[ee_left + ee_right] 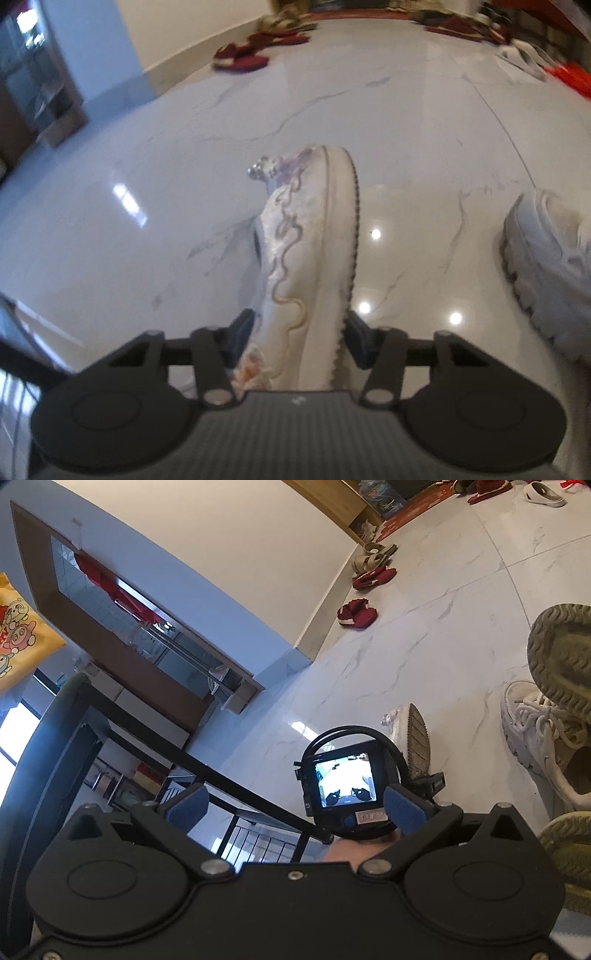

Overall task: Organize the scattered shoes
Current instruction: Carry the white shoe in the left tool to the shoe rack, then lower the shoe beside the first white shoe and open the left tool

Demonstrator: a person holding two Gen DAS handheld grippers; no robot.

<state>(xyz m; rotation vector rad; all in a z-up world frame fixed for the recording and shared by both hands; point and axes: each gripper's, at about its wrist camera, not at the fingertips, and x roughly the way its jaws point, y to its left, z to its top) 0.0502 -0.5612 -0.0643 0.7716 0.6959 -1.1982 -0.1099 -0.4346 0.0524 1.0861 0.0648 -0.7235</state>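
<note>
One shoe clamped, rest still scattered

One embroidered white shoe (306, 258) sits on its side edge on the marble floor (424, 122), heel end betw. the pads of the left gripper (300, 334), which is narrowed down & pressing on it; sole faces right. Step in hand looks like the pick-up of this shoe. Next move prob. calls for a clean lift w/o the toe dragging, then carrying it to wherever pairs get lined up — spot not clear from here.

Right gripper (295, 808) stands wide, nothing betw. its pads, aimed over the left unit.

Views differ: left wrist shows the grip itself plus a chunky white sneaker (550, 266) nearby. Right wrist shows the shoe's tread, olive knit sneakers (565, 664) piled on the white one, red slippers (357, 613) & sandals by the wall.
</note>
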